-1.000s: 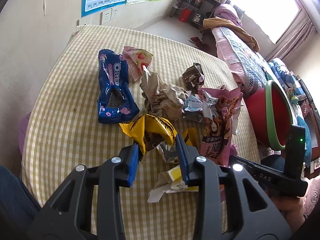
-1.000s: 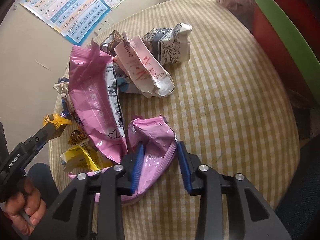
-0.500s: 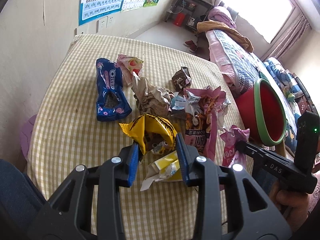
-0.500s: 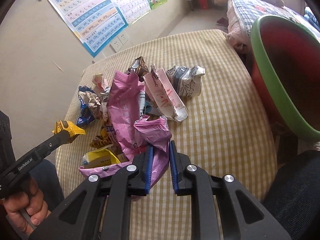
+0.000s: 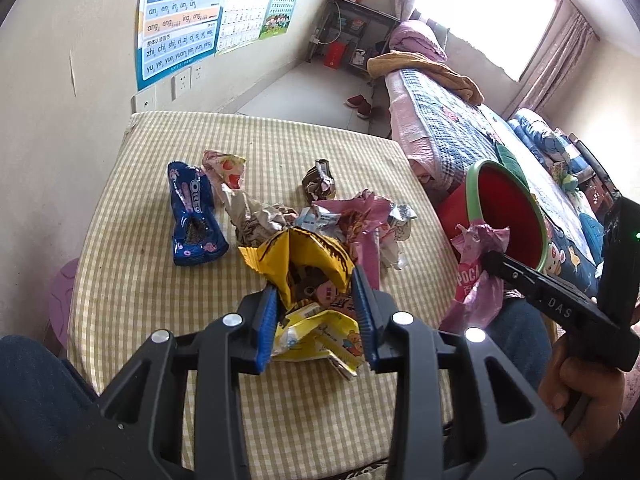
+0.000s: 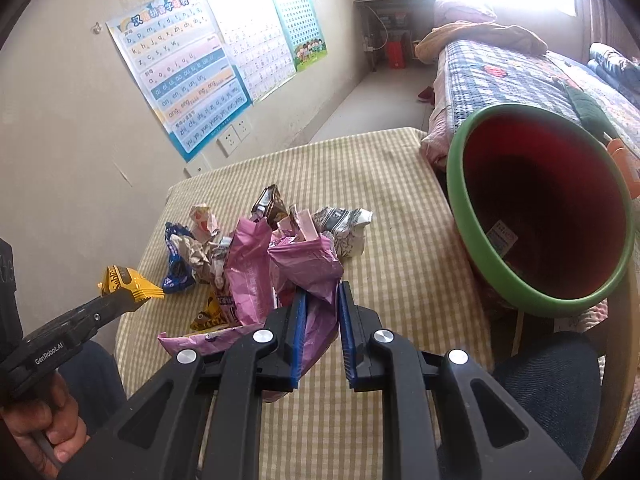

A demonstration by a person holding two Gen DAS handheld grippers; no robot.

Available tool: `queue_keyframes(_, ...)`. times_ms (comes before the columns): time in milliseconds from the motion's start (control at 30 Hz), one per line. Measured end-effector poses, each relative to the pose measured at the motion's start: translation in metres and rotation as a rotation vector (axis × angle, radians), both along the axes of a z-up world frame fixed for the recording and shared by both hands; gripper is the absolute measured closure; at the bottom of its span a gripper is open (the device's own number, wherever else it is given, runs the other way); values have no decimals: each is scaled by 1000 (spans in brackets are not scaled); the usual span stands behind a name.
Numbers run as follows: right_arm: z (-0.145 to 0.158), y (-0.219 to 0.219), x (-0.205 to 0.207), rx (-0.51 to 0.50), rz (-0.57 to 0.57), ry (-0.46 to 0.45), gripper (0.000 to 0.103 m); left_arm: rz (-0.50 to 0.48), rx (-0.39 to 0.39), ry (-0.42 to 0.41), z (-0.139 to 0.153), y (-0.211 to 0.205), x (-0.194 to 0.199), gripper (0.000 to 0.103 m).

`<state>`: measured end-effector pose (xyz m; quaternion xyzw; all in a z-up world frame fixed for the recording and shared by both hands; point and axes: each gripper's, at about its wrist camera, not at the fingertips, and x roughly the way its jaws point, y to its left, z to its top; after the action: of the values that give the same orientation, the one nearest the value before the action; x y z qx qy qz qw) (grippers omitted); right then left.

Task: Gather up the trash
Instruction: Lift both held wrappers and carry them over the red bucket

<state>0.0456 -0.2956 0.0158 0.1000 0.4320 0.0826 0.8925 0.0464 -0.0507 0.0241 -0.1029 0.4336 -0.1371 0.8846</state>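
My left gripper (image 5: 316, 294) is shut on a yellow snack bag (image 5: 298, 258) and holds it above the table; it shows in the right wrist view too (image 6: 128, 280). My right gripper (image 6: 323, 300) is shut on a pink wrapper (image 6: 308, 258), lifted near the red bin with a green rim (image 6: 472, 236). In the left wrist view the pink wrapper (image 5: 478, 264) hangs beside the bin (image 5: 472, 184). A pile of wrappers (image 5: 352, 216) lies on the checked table (image 5: 140, 280), with a blue Oreo pack (image 5: 194, 216) and a yellow packet (image 5: 316, 338).
A brown carton (image 5: 320, 180) and a strawberry wrapper (image 5: 226, 166) lie at the far side. A grey patterned wrapper (image 6: 344, 228) lies near the bin. A bed (image 5: 440, 128) stands to the right, a wall with posters (image 5: 180, 28) to the left.
Both grippers have risen from the table. The right one closed on the pink wrapper and carried it toward the bin. The left one lifted the yellow bag.
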Motion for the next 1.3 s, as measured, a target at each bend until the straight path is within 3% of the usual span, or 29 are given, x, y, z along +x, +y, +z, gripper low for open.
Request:
queue_keyframes(667,40,-77,-4,-12,-149,-101,88,-172,-2,-82,41,-96,30,70)
queue_keyframes(1300,39,-163,3,-79,-304,-112,88,-344,2,-79,46,-190,58,70)
